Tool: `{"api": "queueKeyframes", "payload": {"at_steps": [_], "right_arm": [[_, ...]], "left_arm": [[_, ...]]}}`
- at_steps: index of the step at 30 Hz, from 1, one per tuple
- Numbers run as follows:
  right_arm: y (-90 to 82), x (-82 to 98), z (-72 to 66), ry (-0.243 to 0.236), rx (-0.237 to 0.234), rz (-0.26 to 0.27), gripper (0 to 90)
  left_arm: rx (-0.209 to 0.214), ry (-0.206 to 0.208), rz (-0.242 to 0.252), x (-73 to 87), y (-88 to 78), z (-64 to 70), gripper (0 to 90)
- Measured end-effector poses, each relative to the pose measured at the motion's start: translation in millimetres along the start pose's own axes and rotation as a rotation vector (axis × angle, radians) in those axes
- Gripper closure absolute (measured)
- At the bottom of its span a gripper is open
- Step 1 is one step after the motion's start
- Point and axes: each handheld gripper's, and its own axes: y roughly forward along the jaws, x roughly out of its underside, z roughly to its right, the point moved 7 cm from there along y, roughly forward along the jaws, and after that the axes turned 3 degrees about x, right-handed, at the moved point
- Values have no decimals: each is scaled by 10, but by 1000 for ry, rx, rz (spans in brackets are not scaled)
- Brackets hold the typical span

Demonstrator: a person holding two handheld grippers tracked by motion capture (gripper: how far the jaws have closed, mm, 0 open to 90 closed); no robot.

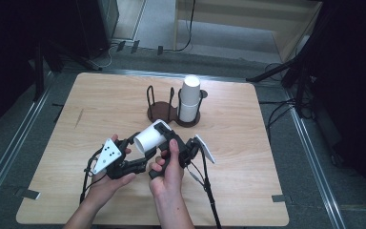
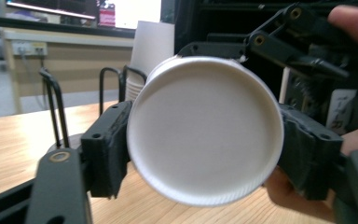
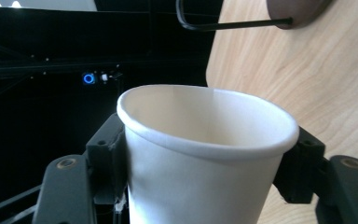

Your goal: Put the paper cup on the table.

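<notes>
From above we see a smooth white paper cup (image 1: 151, 136) lying on its side over the pale wooden table (image 1: 248, 157), held between the left gripper (image 1: 140, 145) and right gripper (image 1: 167, 136). Behind stand two dark wire holders (image 1: 161, 106), one carrying a stack of cups (image 1: 189, 99).

In the left gripper view, the round, ridged cup base (image 2: 205, 130) sits between loosened jaws.

In the right gripper view, the jaws clamp the cup's wall below its rolled rim (image 3: 205, 140).
</notes>
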Motion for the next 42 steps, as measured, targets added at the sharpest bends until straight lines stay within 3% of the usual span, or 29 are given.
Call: {"api": "queueKeyframes", "payload": {"at_steps": [6, 9, 15, 21, 26, 33, 35, 42], "right_arm": [[-29, -9, -72, -54, -30, 18, 345], [-52, -26, -111, -90, -40, 37, 354], [-89, -70, -140, -152, -47, 75, 372], [-118, -82, -182, -226, -53, 106, 371], [-133, -129, -193, -293, -31, 141, 369], [-170, -206, -184, -388, 1, 188, 367], [-165, -217, -178, -392, -3, 181, 366], [-165, -267, -149, -486, -1, 196, 367]], "left_arm": [[-29, -48, -100, 26, -24, -45, 90], [-54, -27, -133, 20, -44, -74, 33], [-83, 37, -226, 49, -104, -143, 18], [-78, 23, -244, 62, -158, -217, 7], [-81, 5, -243, 64, -218, -298, 7], [-107, -20, -268, 111, -289, -442, 7], [-115, -28, -267, 109, -310, -471, 7], [-145, -37, -275, 168, -387, -580, 6]]}}
